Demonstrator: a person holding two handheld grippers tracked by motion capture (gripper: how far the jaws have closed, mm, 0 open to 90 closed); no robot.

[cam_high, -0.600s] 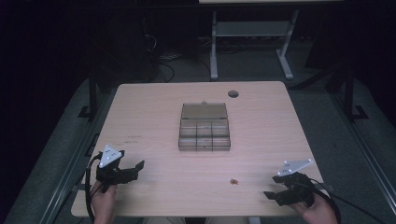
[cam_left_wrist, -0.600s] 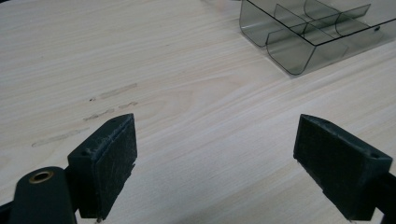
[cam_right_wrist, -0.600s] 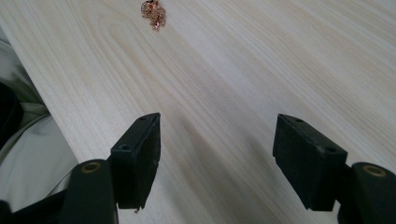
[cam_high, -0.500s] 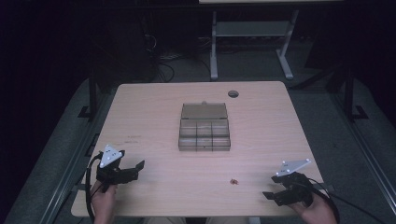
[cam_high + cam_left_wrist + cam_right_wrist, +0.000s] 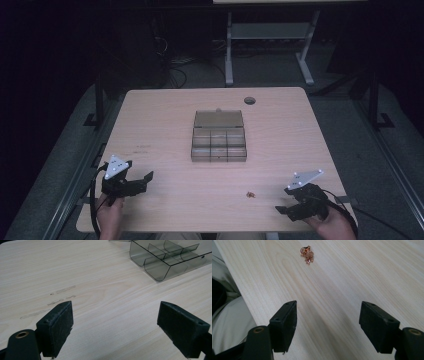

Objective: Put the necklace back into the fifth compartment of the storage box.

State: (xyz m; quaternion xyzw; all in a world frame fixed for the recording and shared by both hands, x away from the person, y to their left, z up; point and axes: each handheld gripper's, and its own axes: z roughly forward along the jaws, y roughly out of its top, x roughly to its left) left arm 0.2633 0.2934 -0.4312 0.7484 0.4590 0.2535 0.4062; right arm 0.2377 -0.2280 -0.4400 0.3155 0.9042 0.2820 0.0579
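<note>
Pale wooden table (image 5: 165,125) — open compartment box (image 5: 219,145), compartments bare.

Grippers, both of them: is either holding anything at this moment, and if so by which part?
Nothing is held. The left gripper and right gripper are both open over bare table; the small copper chain lies ahead of the right one, untouched.
</note>
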